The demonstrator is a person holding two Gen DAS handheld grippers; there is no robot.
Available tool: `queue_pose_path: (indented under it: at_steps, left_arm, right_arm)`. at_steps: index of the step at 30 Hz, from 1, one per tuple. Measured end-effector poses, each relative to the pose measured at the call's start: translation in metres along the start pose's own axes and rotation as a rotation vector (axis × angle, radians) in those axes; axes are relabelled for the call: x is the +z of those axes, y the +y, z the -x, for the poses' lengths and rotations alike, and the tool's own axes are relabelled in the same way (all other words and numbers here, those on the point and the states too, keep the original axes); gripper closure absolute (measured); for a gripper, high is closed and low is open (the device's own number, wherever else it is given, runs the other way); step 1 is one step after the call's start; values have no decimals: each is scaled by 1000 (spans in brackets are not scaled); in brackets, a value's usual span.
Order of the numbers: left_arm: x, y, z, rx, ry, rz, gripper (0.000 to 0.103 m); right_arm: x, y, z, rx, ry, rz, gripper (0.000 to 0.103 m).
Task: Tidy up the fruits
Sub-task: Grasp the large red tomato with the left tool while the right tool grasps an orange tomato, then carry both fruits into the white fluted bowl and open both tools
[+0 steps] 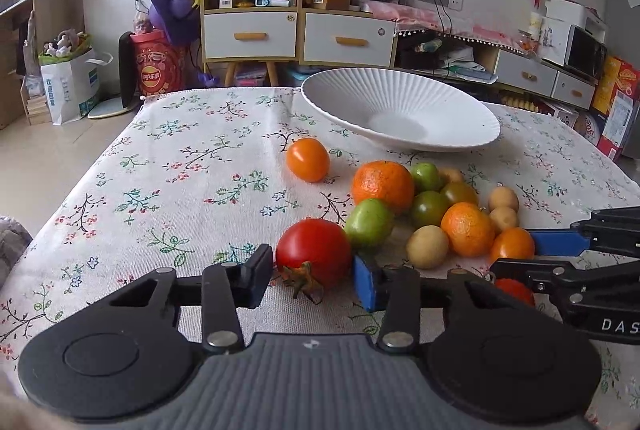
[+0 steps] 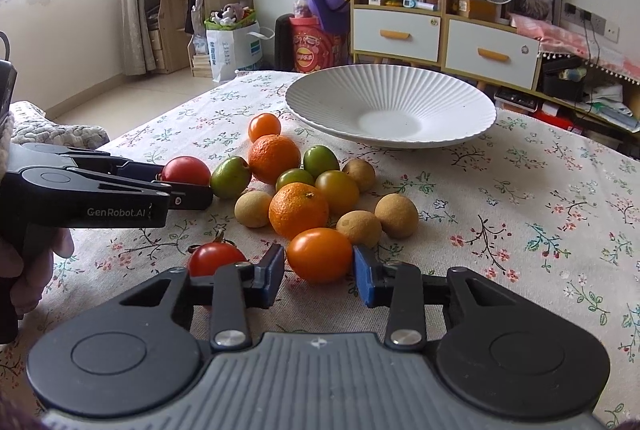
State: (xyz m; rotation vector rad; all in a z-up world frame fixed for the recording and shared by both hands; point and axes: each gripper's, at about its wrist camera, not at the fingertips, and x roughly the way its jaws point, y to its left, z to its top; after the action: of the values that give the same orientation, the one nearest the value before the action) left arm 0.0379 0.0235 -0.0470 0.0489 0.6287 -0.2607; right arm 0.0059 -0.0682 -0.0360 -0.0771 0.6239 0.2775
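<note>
A big red tomato [image 1: 314, 250] with a green stalk lies on the floral cloth between the fingers of my left gripper [image 1: 314, 272], whose pads press on both its sides. In the right wrist view this left gripper [image 2: 186, 183] comes in from the left around the same red tomato [image 2: 186, 169]. My right gripper [image 2: 320, 272] is shut on an oval orange tomato [image 2: 320, 254] at the near edge of the fruit pile. From the left wrist view the right gripper [image 1: 520, 256] enters at the right, clamping that orange tomato [image 1: 514, 244].
A white ribbed bowl [image 2: 340, 89] stands behind the pile, with nothing in it. The pile holds two mandarins [image 2: 298, 209], green fruits [image 2: 230, 175], tan longans [image 2: 396, 216] and a small red tomato [image 2: 216, 258]. One orange tomato [image 1: 308, 159] lies apart. A hand [image 2: 36, 262] holds the left gripper.
</note>
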Motion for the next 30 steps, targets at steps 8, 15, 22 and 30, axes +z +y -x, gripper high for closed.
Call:
queue_pose_path:
  at_steps: [8,15,22,30]
  left_arm:
    - [4,-2,2,4,7,2,70]
    - [14,-6,7,-14,3,10,70]
    - [30,-19,16,-39,-24,-4,70]
    - [52,-35,15,-68,-17,-32,70]
  right_arm:
    - [2,0,1,3,-1,1,71]
    - [12,2,8,-2,-12,2,71]
    - [25,4,13,-19,-26,-2,71]
    - [51,-6,17,-36,-26,-39,71]
